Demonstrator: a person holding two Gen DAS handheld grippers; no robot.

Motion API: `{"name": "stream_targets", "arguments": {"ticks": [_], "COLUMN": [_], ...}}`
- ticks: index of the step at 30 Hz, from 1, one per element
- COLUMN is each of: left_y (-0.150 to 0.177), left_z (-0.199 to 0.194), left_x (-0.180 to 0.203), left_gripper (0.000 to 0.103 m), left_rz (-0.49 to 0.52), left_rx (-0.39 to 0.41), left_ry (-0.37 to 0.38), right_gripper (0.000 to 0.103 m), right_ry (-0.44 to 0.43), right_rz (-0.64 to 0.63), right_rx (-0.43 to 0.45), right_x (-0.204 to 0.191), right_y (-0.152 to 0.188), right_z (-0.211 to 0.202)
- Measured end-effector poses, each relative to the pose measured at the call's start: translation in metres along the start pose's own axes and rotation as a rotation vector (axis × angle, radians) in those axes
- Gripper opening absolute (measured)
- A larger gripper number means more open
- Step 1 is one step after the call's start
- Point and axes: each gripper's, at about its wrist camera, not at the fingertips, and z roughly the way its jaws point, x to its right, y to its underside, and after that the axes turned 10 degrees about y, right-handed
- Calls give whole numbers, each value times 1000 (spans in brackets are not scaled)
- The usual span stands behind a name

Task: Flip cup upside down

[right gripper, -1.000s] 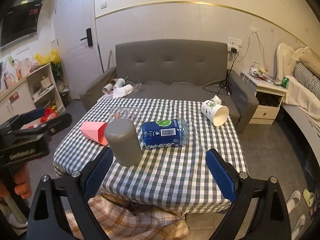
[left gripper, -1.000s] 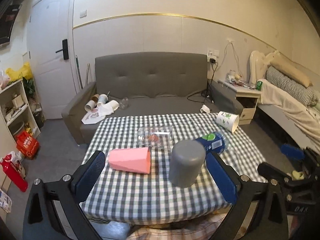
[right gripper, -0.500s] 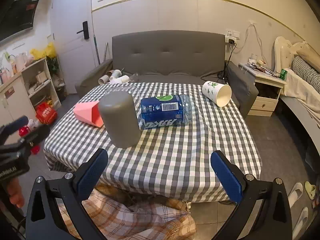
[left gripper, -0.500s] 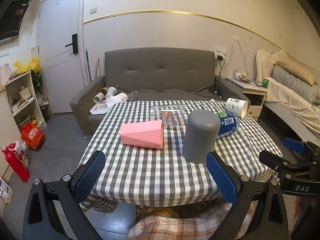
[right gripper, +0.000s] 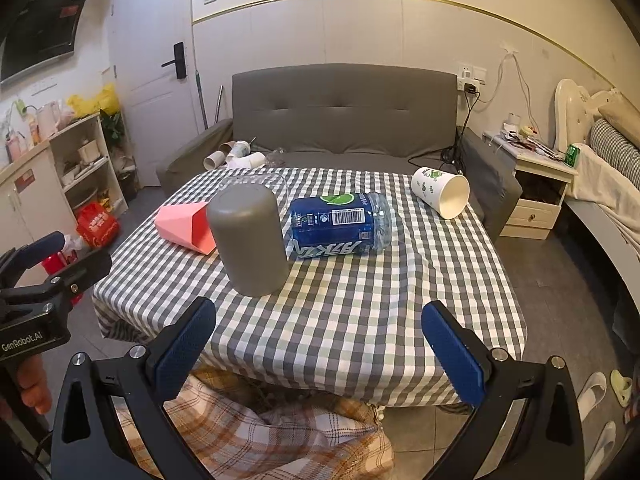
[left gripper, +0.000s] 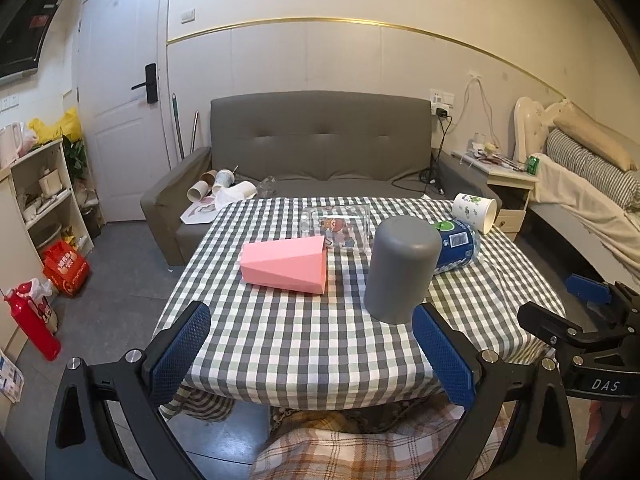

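A grey cup point(left gripper: 401, 269) stands upside down on the checked table point(left gripper: 320, 340), closed end up; it also shows in the right wrist view point(right gripper: 250, 240). A pink cup point(left gripper: 286, 264) lies on its side to its left, and shows in the right wrist view point(right gripper: 186, 229). A white paper cup point(left gripper: 475, 213) lies on its side at the far right, seen too in the right wrist view point(right gripper: 442, 197). My left gripper point(left gripper: 312, 354) is open and empty, short of the table's near edge. My right gripper point(right gripper: 320, 354) is open and empty, also back from the table.
A blue-labelled bottle point(right gripper: 340, 225) lies on its side behind the grey cup. A clear plastic box point(left gripper: 336, 229) stands further back. A grey sofa point(left gripper: 320, 152) is behind the table, a nightstand point(right gripper: 540, 192) and bed at the right, shelves point(left gripper: 36, 200) at the left.
Both grippers have pulled back and risen away from the table. The grey cup stands where it was, untouched.
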Motion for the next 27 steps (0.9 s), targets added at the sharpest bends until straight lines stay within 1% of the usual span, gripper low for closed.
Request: {"name": "stream_targets", "arguments": {"ticks": [27], "left_y": [2], "left_z": [4], "left_x": [-2], "left_gripper": [103], "left_rz": [-10], "left_rx": [-17], "left_ry": [-8], "right_gripper": [103], "right_ry": [10], "right_rz": [3], "right_rx": [-18], "right_x": [1], "right_y": [3], "right_z": [5]}}
